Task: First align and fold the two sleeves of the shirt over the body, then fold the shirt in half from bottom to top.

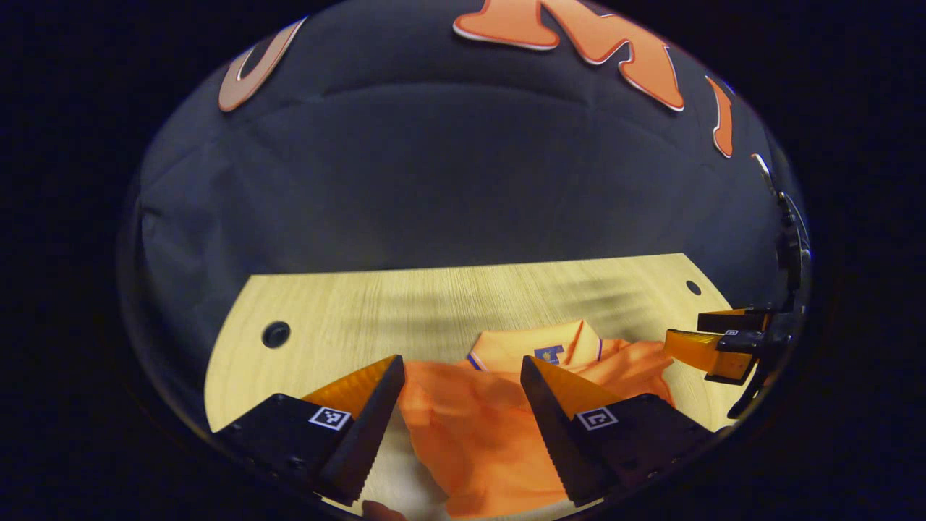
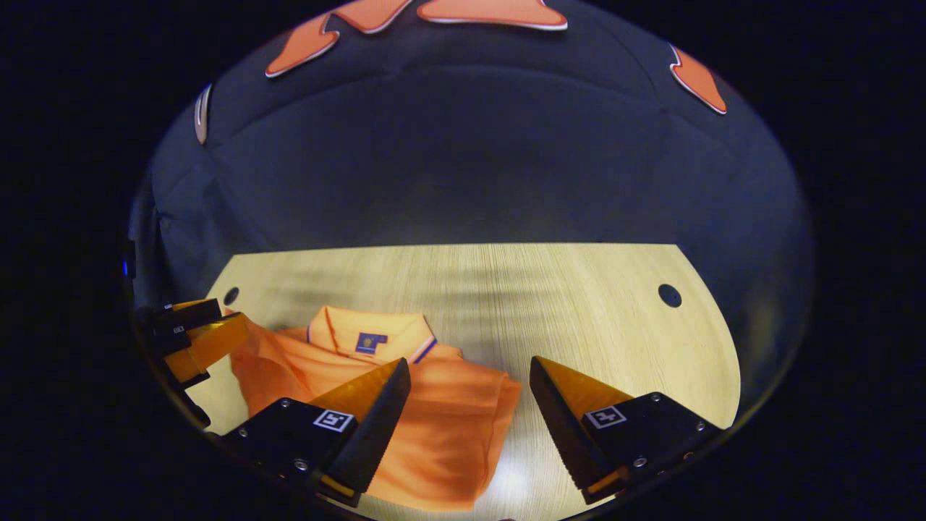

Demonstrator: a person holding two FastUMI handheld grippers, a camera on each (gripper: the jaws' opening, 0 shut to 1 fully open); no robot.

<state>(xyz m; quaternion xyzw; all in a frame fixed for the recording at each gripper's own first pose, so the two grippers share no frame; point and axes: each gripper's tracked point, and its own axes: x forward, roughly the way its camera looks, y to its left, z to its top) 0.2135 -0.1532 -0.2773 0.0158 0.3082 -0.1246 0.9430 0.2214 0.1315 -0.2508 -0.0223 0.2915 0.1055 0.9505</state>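
The shirt (image 2: pixel 427 405), an orange polo with a dark-trimmed collar (image 2: pixel 369 334), lies on the pale wooden table (image 2: pixel 579 304), its collar toward the booth's wall and its sleeves already folded in over the body. The left gripper (image 1: pixel 459 387) hovers over the garment's near part with jaws spread wide and nothing between them. The right gripper (image 2: pixel 470 391), likewise wide apart and empty, hangs above the shirt's edge, and also appears at the right of the left gripper view.
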